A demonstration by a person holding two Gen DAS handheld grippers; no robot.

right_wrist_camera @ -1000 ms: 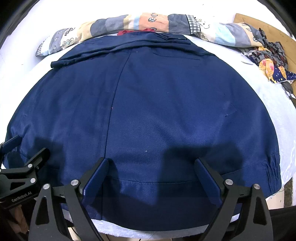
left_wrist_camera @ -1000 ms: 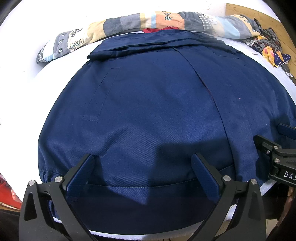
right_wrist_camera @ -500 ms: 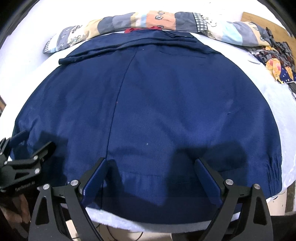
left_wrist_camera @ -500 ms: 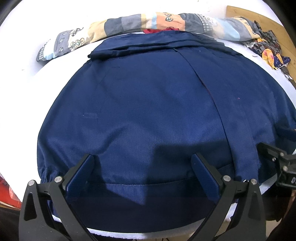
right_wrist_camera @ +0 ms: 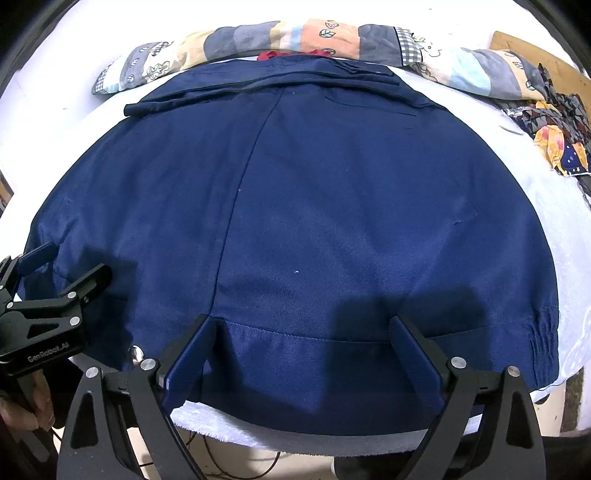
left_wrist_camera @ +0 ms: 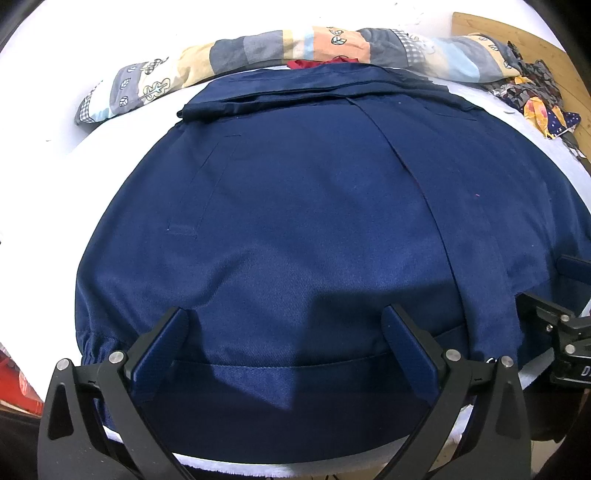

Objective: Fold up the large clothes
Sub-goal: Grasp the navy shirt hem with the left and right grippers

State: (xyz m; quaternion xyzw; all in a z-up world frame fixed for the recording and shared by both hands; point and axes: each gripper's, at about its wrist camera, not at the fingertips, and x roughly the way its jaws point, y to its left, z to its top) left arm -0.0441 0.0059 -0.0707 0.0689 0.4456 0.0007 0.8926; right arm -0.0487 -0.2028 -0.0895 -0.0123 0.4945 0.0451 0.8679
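Observation:
A large navy blue jacket (left_wrist_camera: 295, 221) lies spread flat on a white-covered table, its collar at the far side and its hem at the near edge; it also fills the right wrist view (right_wrist_camera: 314, 221). My left gripper (left_wrist_camera: 284, 325) is open, its fingers wide apart over the left part of the hem band. My right gripper (right_wrist_camera: 303, 332) is open over the right part of the hem band. Each gripper shows at the edge of the other's view: the right gripper (left_wrist_camera: 554, 332) and the left gripper (right_wrist_camera: 48, 295). Neither holds cloth.
A patchwork quilt roll (left_wrist_camera: 295, 48) lies along the far side behind the collar, with a red cloth (right_wrist_camera: 291, 54) peeking out. A patterned cloth heap (right_wrist_camera: 554, 136) sits far right on a wooden board (left_wrist_camera: 517, 33). The white table cover (right_wrist_camera: 554, 206) shows around the jacket.
Both grippers have shifted slightly back and forth over the hem, staying open. The jacket lies as before.

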